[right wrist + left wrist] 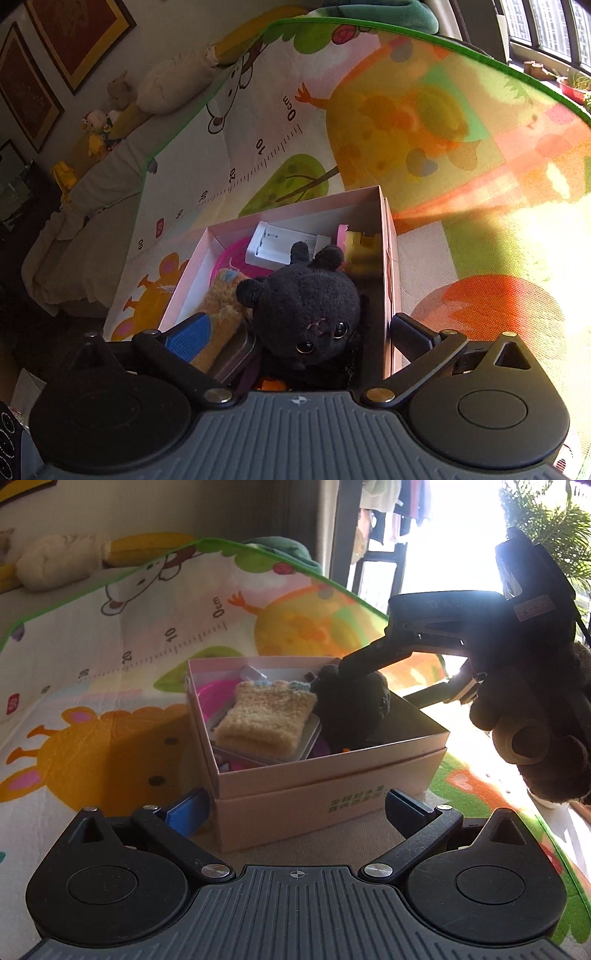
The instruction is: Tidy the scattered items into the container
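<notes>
Fingers (188,338) with blue bumpy pads on my right gripper (295,336) stand wide apart over the near end of the box (384,236). The black plush toy (306,306) sits between them, but the pads do not press it. It is round and fuzzy, with small ears and shiny eyes, and it rests in the box's near right corner. My left gripper (295,808) is spread as wide as it goes, with nothing in it, low by the box's outer wall.

The box is pale pink cardboard, sitting in its own lid on the bright cartoon play mat (110,635). Beside the plush lies a soft tan knitted pouch (266,716) on a flat metal tin (308,738).

Only my right view shows the white plastic case (273,247) and the yellow block (364,247) at the far end. Only my left view shows the right gripper from outside, held by a hand in a brown fuzzy glove (532,731).
</notes>
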### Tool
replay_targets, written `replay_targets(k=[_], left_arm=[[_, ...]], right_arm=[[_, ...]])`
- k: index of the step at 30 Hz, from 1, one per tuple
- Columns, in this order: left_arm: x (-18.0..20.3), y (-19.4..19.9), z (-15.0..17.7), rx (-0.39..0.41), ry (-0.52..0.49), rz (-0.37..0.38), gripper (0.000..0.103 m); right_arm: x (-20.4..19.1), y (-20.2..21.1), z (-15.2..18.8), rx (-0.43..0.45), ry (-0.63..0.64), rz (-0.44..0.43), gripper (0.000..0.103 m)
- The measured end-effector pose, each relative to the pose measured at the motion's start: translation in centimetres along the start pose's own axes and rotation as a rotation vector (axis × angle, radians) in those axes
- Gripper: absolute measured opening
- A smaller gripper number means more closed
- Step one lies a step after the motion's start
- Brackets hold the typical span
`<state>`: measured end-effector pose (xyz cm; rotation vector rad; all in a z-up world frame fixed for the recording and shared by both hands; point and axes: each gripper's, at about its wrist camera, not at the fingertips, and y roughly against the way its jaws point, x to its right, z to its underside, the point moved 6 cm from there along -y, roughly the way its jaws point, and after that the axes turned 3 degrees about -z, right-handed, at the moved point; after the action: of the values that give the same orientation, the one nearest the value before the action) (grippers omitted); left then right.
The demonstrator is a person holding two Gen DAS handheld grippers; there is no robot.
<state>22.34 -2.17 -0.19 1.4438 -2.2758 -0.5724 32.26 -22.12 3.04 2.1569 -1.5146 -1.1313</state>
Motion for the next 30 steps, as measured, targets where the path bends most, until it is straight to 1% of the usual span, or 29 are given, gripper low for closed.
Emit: replay_targets(k=[2,4,5,7,9,11,12,13,15,17,19,21,23,25,27,30], left_arm=[[-0.2,1.0,1.0,-0.010,0.006,-0.062,0.103],[-0.3,1.6,2.0,-0.031,0.016,-0.148,0.103],[-0.3,1.8,2.5,-0.036,0.026,-0.169,0.103],[-0.1,2.3,3.7,-0.044,0.054,-0.186,0.103],[0.6,2.7,4.3,-0.042,0.051,-0.202,0.103],[1.3,3.6,4.4,-0.013,0.043,-0.217,0.103],[1.5,3.9,4.5,0.000,0.048,-0.216,0.103],[1.6,4.0,4.6,-0.004,0.058,-0.216,0.103],[1.7,3.8,5.0,-0.032,0.075,-0.223,0.103],[1.5,3.4,5.2,-0.064,0.085,-0.250,0.103],[1.1,2.8,5.4,-0.099,0.097,-0.266,0.103],[1.3,2.6,5.6,-0.111,0.074,-0.286,0.103],[1.8,2.3,5.7,-0.125,0.030,-0.319,0.103],[1.8,2.3,5.7,-0.124,0.031,-0.319,0.103],[1.5,2.4,5.8,-0.123,0.047,-0.306,0.103],[1.8,2.3,5.7,-0.126,0.028,-0.320,0.103]], right_arm=[[-0.6,1.6,1.1,0.054,0.025,0.022,0.103],[-1.0,3.6,3.1,0.092,0.067,0.066,0.103],[-1.1,4.3,4.3,0.102,0.089,0.087,0.103],[-1.2,5.5,7.5,0.102,0.132,0.137,0.103],[-1.4,6.3,10.5,0.085,0.169,0.169,0.103],[-1.8,7.1,13.4,0.074,0.217,0.181,0.103],[-1.9,7.3,14.5,0.073,0.236,0.191,0.103],[-1.9,7.5,15.4,0.072,0.246,0.204,0.103],[-1.6,7.5,16.5,0.067,0.239,0.236,0.103],[-0.9,7.4,17.2,0.059,0.219,0.269,0.103],[-0.3,7.5,17.1,0.067,0.190,0.277,0.103],[0.0,7.3,16.9,0.103,0.194,0.276,0.103],[0.2,6.5,16.5,0.085,0.216,0.296,0.103],[0.1,5.8,16.2,0.071,0.245,0.339,0.103],[0.0,5.7,16.2,0.076,0.242,0.343,0.103],[0.1,5.7,16.3,0.083,0.243,0.347,0.103]])
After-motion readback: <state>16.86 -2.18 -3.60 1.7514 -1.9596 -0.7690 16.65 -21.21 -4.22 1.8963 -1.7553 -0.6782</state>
